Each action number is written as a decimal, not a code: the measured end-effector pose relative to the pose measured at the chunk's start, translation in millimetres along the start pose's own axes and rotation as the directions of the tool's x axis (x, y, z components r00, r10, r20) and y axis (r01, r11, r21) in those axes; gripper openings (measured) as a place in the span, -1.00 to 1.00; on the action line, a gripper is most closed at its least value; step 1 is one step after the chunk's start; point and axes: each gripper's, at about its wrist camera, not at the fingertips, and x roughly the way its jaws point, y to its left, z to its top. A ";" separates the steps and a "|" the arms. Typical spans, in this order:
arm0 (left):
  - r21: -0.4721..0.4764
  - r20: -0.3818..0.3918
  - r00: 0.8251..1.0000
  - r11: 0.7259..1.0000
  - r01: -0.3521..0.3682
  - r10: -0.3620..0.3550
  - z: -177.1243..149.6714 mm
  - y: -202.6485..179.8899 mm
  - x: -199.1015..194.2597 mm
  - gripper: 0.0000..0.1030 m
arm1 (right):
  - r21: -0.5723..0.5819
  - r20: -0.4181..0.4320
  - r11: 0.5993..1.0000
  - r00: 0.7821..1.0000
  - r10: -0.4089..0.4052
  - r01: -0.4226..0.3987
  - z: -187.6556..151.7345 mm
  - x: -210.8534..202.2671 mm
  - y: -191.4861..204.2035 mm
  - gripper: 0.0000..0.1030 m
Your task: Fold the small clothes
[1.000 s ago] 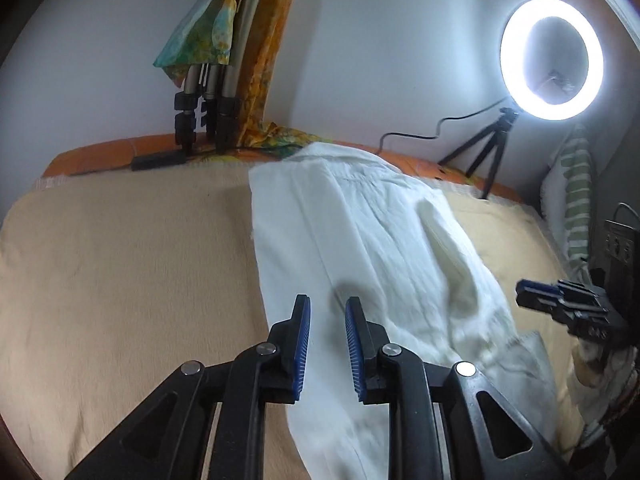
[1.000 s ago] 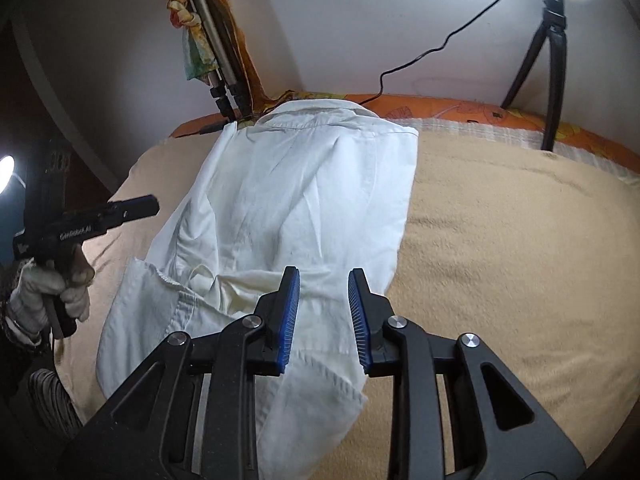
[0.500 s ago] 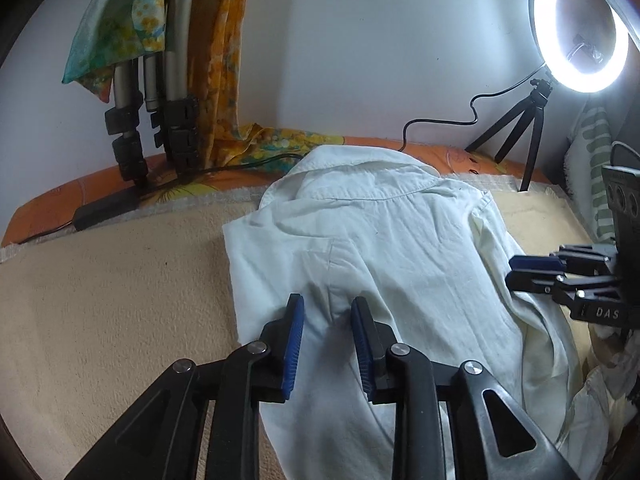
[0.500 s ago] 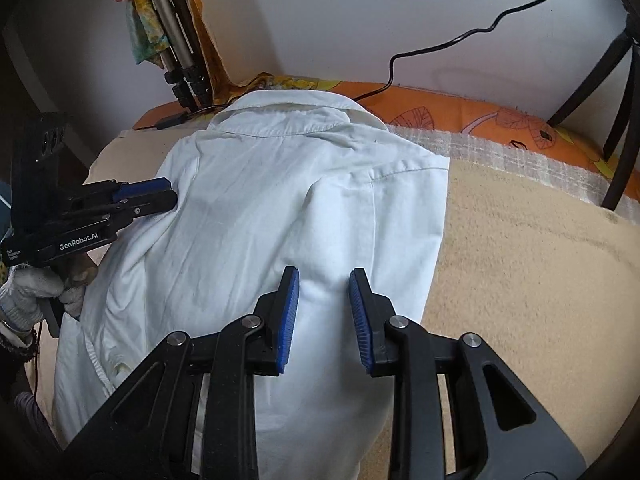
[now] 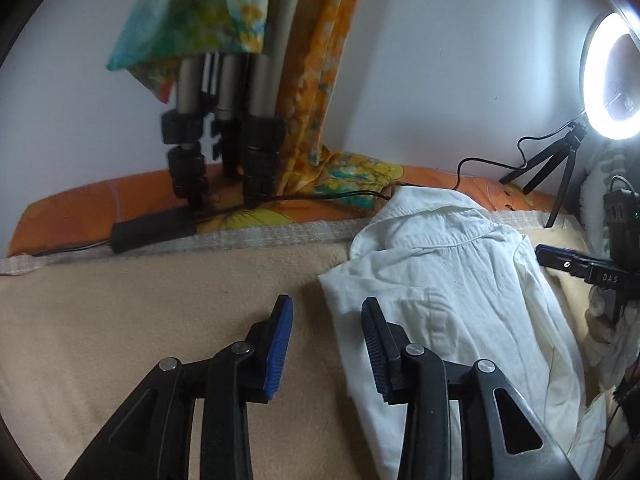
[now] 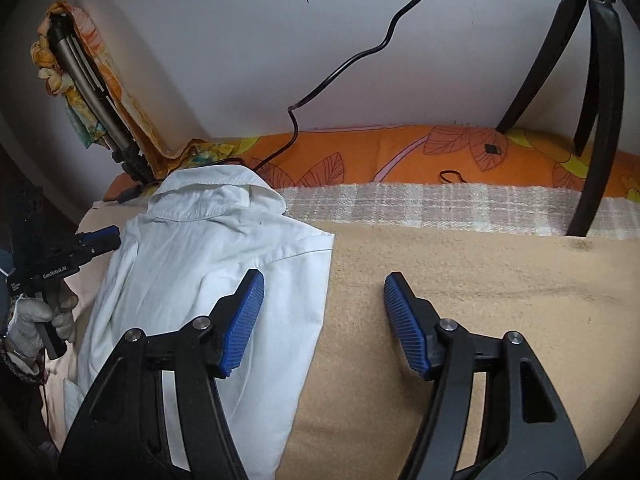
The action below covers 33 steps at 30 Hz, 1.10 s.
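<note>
**Shirt narrowed, cross-fold still to come**

The white shirt [image 6: 208, 280] lies collar-up toward the wall on the tan blanket [image 6: 480, 288] of the bed, already reduced to a long strip: both side edges look folded in, with a sleeve lying along the strip in the left wrist view. By my reading the lengthwise folds are done and the folding of hem toward collar is left — the lower end runs out of view, so its state cannot be told.

The left gripper [image 5: 326, 330] has its fingers moderately apart and empty, straddling the shirt's left shoulder corner. The right gripper [image 6: 324, 320] is spread wide, also empty, across the right shoulder edge.

Open blanket lies on both sides of the shirt. Behind the collar things crowd in — a cable [image 6: 340, 68], a tripod [image 5: 224, 128] and a ring light [image 5: 612, 76] stand near the wall.
</note>
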 end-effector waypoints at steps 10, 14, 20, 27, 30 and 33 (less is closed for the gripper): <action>0.003 -0.004 0.999 0.999 0.053 -0.053 9.4 -14.5 18.0 -0.95 | -0.087 -0.002 0.996 1.000 -0.018 0.018 2.3 9.4 22.1 -0.89; 0.030 0.057 0.998 0.999 0.036 -0.038 13.0 -22.8 3.7 -0.97 | -0.114 0.058 0.992 0.998 -0.039 0.046 10.6 -4.1 31.2 -0.94; 0.022 0.057 0.998 1.000 0.009 -0.010 13.5 -22.8 7.0 -0.97 | -0.132 0.073 0.986 0.993 -0.088 0.098 12.3 -6.6 30.7 -0.96; 0.053 0.126 0.992 0.998 0.014 -0.020 20.9 -34.1 -38.2 -0.97 | -0.113 0.145 0.993 0.989 0.001 0.015 18.6 -53.0 37.7 -0.96; 0.073 0.158 0.987 0.997 0.015 -0.026 20.7 -43.6 -64.8 -0.97 | -0.122 0.170 0.993 0.985 0.015 0.006 17.1 -78.7 44.5 -0.96; 0.093 0.187 0.982 0.996 0.014 -0.031 16.4 -54.3 -89.8 -0.97 | -0.124 0.192 0.992 0.981 0.031 -0.007 14.0 -102.0 54.6 -0.96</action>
